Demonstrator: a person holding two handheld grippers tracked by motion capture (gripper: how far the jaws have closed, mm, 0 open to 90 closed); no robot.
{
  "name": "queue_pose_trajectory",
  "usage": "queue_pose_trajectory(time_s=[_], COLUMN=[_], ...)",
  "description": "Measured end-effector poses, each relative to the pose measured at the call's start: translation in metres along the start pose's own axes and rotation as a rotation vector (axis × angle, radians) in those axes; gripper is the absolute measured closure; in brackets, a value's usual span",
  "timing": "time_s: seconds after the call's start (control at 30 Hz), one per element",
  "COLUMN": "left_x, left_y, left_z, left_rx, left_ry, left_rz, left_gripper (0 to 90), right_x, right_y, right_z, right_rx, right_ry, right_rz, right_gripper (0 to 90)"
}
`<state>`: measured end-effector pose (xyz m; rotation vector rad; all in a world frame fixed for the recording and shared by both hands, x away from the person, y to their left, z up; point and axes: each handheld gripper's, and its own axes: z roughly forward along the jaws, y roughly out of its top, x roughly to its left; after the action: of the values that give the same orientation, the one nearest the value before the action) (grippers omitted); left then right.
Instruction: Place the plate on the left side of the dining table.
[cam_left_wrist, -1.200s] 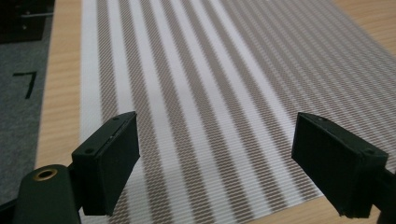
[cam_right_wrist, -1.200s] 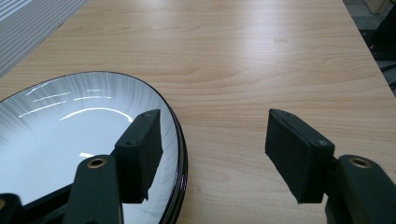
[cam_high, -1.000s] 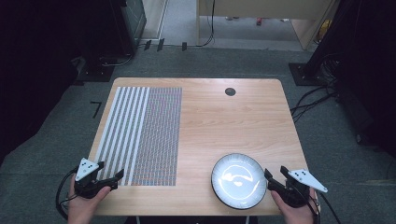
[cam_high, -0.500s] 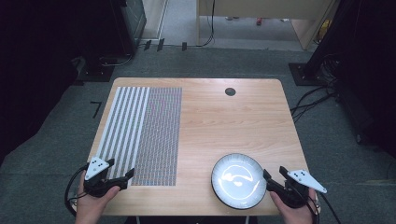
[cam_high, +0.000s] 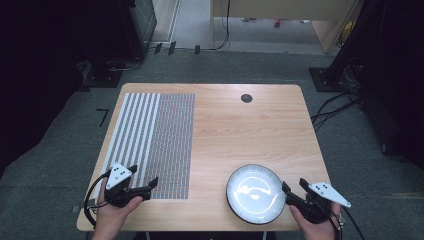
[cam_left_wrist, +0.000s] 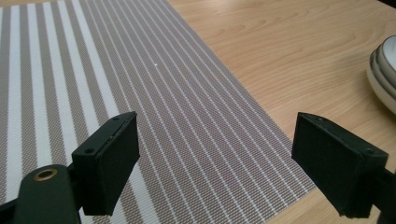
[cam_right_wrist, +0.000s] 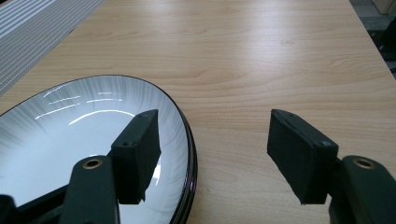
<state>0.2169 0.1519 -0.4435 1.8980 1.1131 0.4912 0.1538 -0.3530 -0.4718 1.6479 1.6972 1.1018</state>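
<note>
**Left gripper carried in over the mat while the plate waited at the right**

Between the earlier high views and this moment, the left gripper (cam_high: 142, 186) was seen to have been brought from beside the table's near left corner inward, until its jaws were held over the near edge of the striped mat (cam_high: 152, 142). The right gripper (cam_high: 292, 192) was found where it had been, just beside the plate (cam_high: 256, 194). From this it was judged that the mat was being approached by the left hand (cam_high: 112, 217), and that no lift of the plate had yet been begun.

In the left gripper view, the left gripper (cam_left_wrist: 215, 163) was shown wide open and empty, with the mat (cam_left_wrist: 140, 93) spread below and ahead of the jaws and its near right corner lying between them. Whether the jaws touched the fabric could not be told. The plate's rim (cam_left_wrist: 384, 70) was seen far off at the right edge.

In the right gripper view, the right gripper (cam_right_wrist: 212, 154) was likewise shown wide open, with nothing clamped. The plate (cam_right_wrist: 70, 135) lay on the bare table (cam_right_wrist: 261, 56), its rim passing under the left jaw, while the right jaw stood over wood well clear of it. The plate was thus straddled at its right edge but not gripped.
</note>
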Motion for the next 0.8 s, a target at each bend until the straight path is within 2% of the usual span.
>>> queue_pose_trajectory(time_s=[0.23, 0.33, 0.47, 0.63, 0.8], left_x=[-0.017, -0.020, -0.026, -0.036, -0.046], left_y=[0.010, 0.012, 0.014, 0.019, 0.022], left_z=[0.009, 0.013, 0.017, 0.022, 0.028], left_rx=[-0.014, -0.020, -0.019, -0.024, -0.029], left_ry=[-0.035, -0.046, -0.055, -0.073, -0.094], left_rz=[0.021, 0.008, 0.012, 0.022, 0.024], left_gripper=[15.2, 15.2, 15.2, 15.2, 15.2], right_x=[0.001, 0.001, 0.002, 0.004, 0.005], right_y=[-0.001, -0.001, -0.002, -0.003, -0.004], right_z=[0.001, 0.001, 0.002, 0.001, 0.003], right_rx=[0.004, 0.004, 0.002, -0.020, 0.014], right_ry=[0.002, 0.009, 0.028, 0.048, 0.066], right_rz=[0.001, 0.004, 0.015, 0.008, 0.001], right_gripper=[34.9, 35.8, 38.0, 49.9, 51.6])
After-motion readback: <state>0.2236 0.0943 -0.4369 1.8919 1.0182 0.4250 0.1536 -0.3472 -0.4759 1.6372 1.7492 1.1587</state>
